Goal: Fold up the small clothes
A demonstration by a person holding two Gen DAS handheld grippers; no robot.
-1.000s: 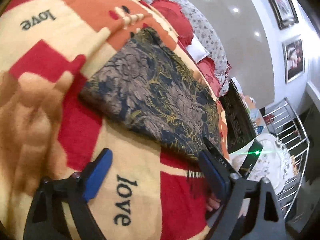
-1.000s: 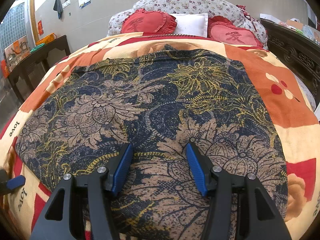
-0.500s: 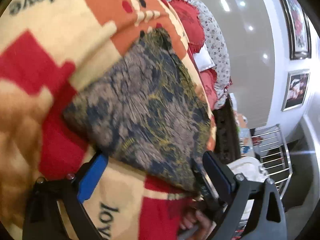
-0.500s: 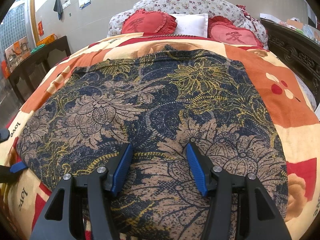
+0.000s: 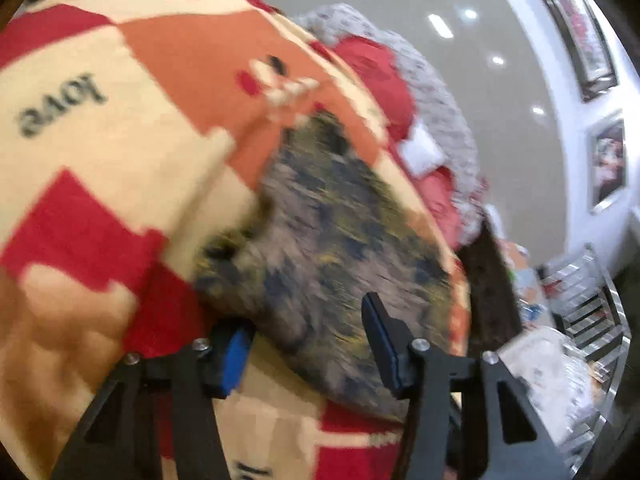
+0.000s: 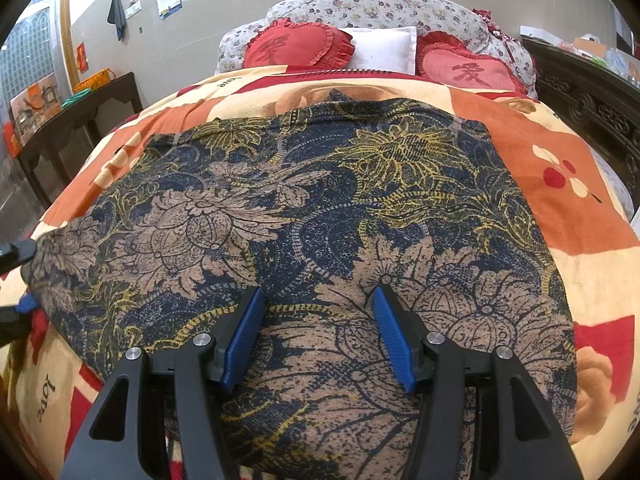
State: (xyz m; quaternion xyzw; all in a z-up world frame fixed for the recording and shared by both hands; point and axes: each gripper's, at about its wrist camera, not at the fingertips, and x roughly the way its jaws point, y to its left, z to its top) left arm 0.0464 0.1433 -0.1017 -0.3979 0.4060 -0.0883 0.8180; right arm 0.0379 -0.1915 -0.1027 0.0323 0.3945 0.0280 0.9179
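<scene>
A dark blue, tan and yellow floral garment (image 6: 320, 208) lies spread flat on a red, orange and cream blanket (image 6: 568, 208). My right gripper (image 6: 318, 332) is open, its blue pads low over the garment's near edge. In the blurred left wrist view the garment (image 5: 328, 248) shows again. My left gripper (image 5: 306, 344) is open with its jaws straddling the garment's near corner, one blue pad under the edge and one above. The left gripper's tips also show at the left edge of the right wrist view (image 6: 16, 276).
Two red heart cushions (image 6: 298, 46) and a white pillow (image 6: 380, 50) lie at the bed's head. A dark carved bed frame (image 6: 592, 104) runs on the right, a dark side table (image 6: 76, 120) on the left. A wire rack (image 5: 592, 320) stands beside the bed.
My left gripper has moved forward onto the garment's corner, so the cloth edge now lies between its jaws. The right gripper has stayed still and open.
</scene>
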